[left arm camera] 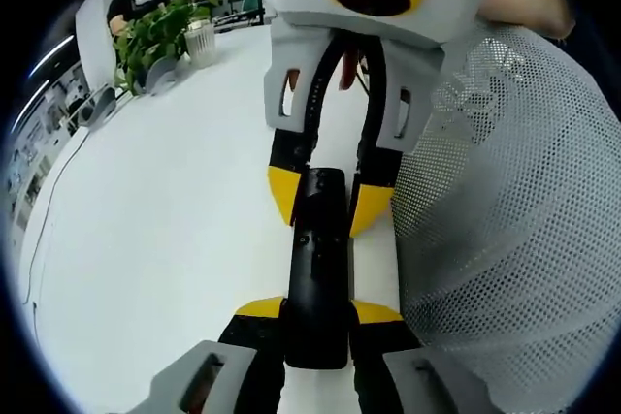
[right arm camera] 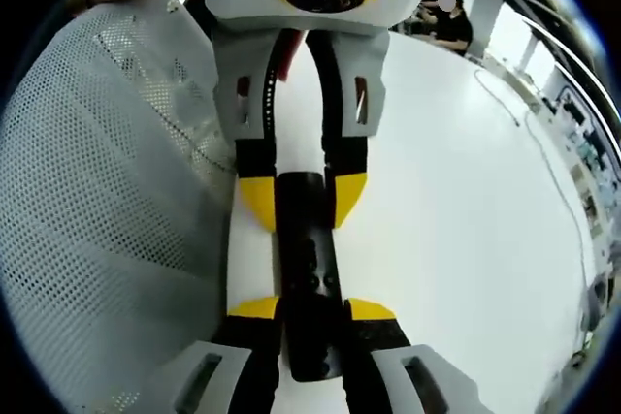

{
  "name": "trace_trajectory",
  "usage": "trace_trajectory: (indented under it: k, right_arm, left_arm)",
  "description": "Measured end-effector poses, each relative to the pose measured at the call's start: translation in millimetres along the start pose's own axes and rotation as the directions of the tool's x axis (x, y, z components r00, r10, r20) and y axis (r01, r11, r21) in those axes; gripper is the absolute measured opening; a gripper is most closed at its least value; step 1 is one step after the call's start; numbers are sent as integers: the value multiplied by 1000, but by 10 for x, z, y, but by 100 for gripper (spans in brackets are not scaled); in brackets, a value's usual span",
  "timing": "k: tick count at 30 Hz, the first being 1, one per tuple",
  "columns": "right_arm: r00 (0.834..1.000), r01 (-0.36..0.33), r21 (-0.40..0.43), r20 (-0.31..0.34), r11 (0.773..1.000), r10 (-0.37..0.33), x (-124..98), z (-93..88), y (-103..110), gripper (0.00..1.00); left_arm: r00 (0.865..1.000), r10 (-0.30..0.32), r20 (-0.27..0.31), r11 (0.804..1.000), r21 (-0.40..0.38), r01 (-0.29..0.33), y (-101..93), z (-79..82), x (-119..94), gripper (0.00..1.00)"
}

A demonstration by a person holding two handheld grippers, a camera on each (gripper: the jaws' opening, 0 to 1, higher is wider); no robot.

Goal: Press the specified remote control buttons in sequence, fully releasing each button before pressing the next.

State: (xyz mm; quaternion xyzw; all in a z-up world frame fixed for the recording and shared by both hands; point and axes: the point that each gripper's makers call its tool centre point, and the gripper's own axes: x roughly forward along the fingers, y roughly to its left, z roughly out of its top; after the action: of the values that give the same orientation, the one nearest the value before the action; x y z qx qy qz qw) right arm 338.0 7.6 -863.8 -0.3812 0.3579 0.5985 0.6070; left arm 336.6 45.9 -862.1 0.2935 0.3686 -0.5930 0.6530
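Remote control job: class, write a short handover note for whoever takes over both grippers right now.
Left gripper: shut on one end of the black remote control.
Right gripper: shut on the opposite end, facing the left one.
The remote is held between them above the white table, beside a white mesh sleeve.
Done: remote picked up and steadied.
Left: cannot tell which buttons were pressed; nothing is pressing one now.

Left gripper (left arm camera: 317, 312) clamped on near end of black remote (left arm camera: 318, 269), right gripper (left arm camera: 332, 203) pinching its far end. White table (left arm camera: 155, 239) underneath, mesh fabric (left arm camera: 514, 210) just right, plant (left arm camera: 155, 36) far off upper-left.
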Motion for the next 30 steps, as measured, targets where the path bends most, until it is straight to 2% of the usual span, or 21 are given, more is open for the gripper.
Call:
trace_trajectory:
  k: [6,9,10,12,13,14,15,17,18,21,25,28,29,30]
  right_arm:
    - [1000,-7,20,8,1000,6,57,-38,9,21]
    - [1000,-5,0,7,1000,5,28,-29,13,21]
    - [1000,-5,1,8,1000,5,28,-29,10,21]
    - [1000,-12,21,19,1000,12,26,-31,1,21]
    - [1000,-11,28,22,1000,11,24,-28,-4,21]
    - [1000,-10,31,22,999,10,21,-26,-7,21]
    - [1000,-9,31,21,999,9,21,-25,-6,21]
    - [1000,-8,33,20,999,8,21,-27,-7,21]
    - [1000,-10,37,21,999,9,22,-28,-8,21]
    - [1000,-8,46,24,999,7,20,-22,-18,21]
    - [1000,-5,56,25,998,4,21,-22,-19,21]
    - [1000,-4,62,27,998,3,27,-23,-23,21]
    - [1000,-4,64,27,998,2,25,-20,-23,21]
    - [1000,-3,66,27,998,2,25,-20,-23,21]
  left_arm:
    - [1000,-1,1,1000,-3,1,-1,1,0,25]
    - [1000,0,-1,1000,0,0,-1,1,1,25]
    - [1000,1,-4,1000,-9,-1,1,7,1,25]
    - [1000,-10,-11,997,-82,9,6,20,-8,26]
    - [1000,-9,-26,996,-88,7,21,12,-17,28]
    - [999,18,-43,995,-95,-22,63,-6,-31,35]
    - [999,38,-32,995,-87,-41,99,19,-49,39]
    - [997,72,31,987,-148,-67,168,117,-109,48]
    - [992,108,67,979,-181,-94,246,181,-170,52]
    - [976,177,125,965,-215,-148,389,294,-328,66]
    - [953,214,214,953,-259,-156,445,471,-531,84]
    - [921,246,302,944,-289,-158,466,606,-734,93]
    - [897,283,339,935,-304,-180,506,657,-837,100]
    - [880,311,360,928,-313,-200,536,681,-914,100]
